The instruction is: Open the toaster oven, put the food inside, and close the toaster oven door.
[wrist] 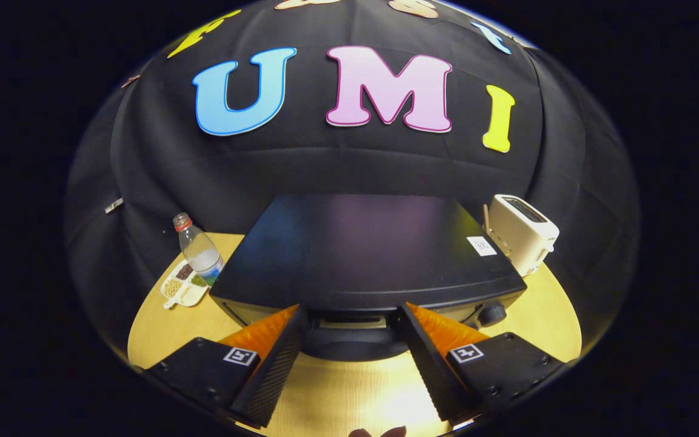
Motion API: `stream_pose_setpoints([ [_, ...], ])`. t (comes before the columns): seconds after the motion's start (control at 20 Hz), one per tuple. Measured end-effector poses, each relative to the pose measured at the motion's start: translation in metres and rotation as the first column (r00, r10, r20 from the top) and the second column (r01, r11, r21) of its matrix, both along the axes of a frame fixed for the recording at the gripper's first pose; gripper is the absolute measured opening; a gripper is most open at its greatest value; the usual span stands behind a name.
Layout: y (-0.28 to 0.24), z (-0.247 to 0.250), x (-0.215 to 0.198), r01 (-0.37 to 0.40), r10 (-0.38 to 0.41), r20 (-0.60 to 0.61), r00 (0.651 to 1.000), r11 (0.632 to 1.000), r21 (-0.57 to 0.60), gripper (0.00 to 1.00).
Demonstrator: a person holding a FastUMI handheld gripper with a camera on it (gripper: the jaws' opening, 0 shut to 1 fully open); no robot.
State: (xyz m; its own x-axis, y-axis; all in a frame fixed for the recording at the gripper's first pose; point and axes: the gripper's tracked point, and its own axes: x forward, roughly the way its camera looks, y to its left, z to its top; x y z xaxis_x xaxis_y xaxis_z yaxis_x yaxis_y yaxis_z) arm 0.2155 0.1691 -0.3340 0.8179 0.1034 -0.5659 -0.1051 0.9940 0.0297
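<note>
Gripper view, inspection of task progress. Toaster oven (361, 249) sits on the wooden table (349, 388), directly ahead of the gripper (349, 331), seen from above and in front. Its fingers are spread wide and grasp nothing; their tips reach the upper front edge of the oven, one on each side of the dark curved part that is probably the door handle (349, 343). Contact with the handle cannot be confirmed, as the fisheye bends that region and it lies in shadow.

Door: judged closed, or at most barely cracked; no open cavity is visible. A control knob (491, 314) shows at the front right corner.

Food: not identified with certainty. A divided dish (183, 286) with small portions lies left of the oven beside a plastic bottle (199, 249). A white toaster (522, 232) stands behind the oven's right side.

Assessment: the opening step is at hand, not done. Loading and closing remain.
</note>
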Motion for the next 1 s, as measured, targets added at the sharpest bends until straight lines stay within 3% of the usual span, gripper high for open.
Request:
stream_pose_setpoints([
  [0.4, -0.011, -0.027, -0.074, -0.019, 0.019, -0.014, 1.000, 1.000, -0.021, 1.00],
  [0.8, -0.025, -0.102, -0.145, -0.058, 0.045, -0.203, 0.978, 0.997, -0.059, 0.99],
  [1.0, -0.032, -0.092, -0.164, -0.069, 0.065, -0.222, 0.973, 0.998, -0.013, 0.99],
])
